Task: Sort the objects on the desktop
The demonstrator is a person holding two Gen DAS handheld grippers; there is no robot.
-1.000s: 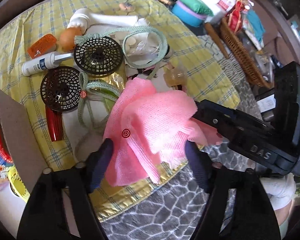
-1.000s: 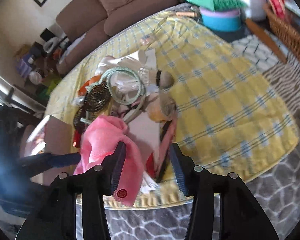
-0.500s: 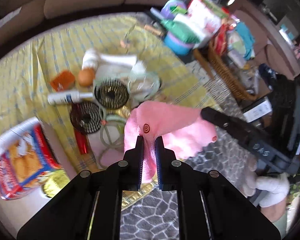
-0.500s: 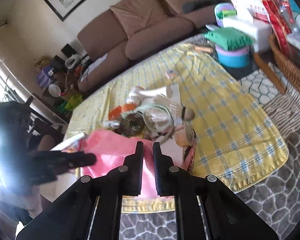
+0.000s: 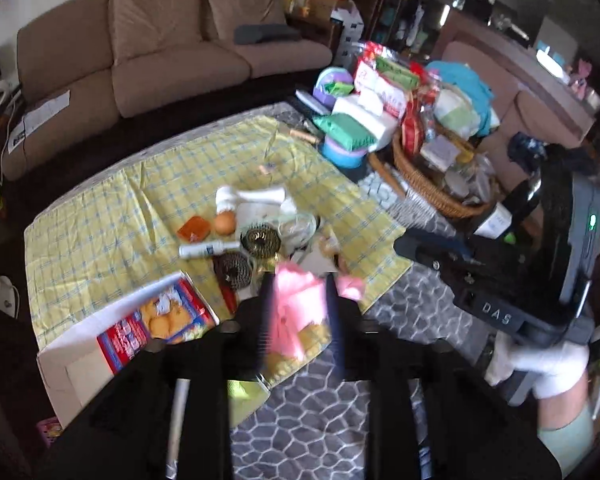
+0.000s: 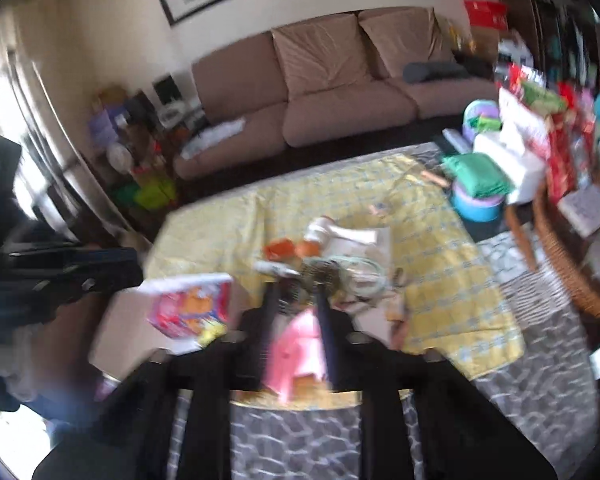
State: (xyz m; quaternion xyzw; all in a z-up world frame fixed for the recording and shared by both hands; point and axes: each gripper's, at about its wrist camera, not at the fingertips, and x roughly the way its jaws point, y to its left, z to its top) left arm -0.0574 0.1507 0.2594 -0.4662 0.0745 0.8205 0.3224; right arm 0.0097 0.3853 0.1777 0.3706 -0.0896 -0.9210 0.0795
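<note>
The left hand-held gripper [image 5: 296, 300] has its jaws opening, with the pink cloth [image 5: 294, 312] showing in the gap between its two dark fingers [image 5: 265, 304]; the blur hides whether the pads press on the fabric. The right hand-held gripper [image 6: 296, 312] is likewise opening, and the same pink cloth [image 6: 300, 350] shows between its fingers too, so the grip cannot be told there either. In the left view the right hand-held gripper [image 5: 424, 250] reaches in from the right side, carried by a white-gloved hand [image 5: 540, 360].

The cloth hangs over the near edge of the table [image 5: 100, 240], which is covered with a yellow checked tablecloth [image 5: 148, 192]. Beyond the cloth, toward the middle of the table, lies a cluster of small things: two dark round mesh discs [image 5: 260, 240], a white tube [image 5: 208, 249], an orange packet [image 5: 194, 229], a brownish egg-like ball [image 5: 225, 223] and a white handled device [image 5: 252, 196]. At the near left corner an open cardboard box [image 5: 84, 356] holds a colourful printed package [image 5: 156, 324]. Off the right edge stand a wicker basket [image 5: 428, 188] full of packets and a blue-and-purple tub [image 5: 344, 152]. A brown sofa [image 5: 160, 48] runs along the wall behind the far edge, and a grey patterned rug [image 5: 412, 312] covers the floor below.
</note>
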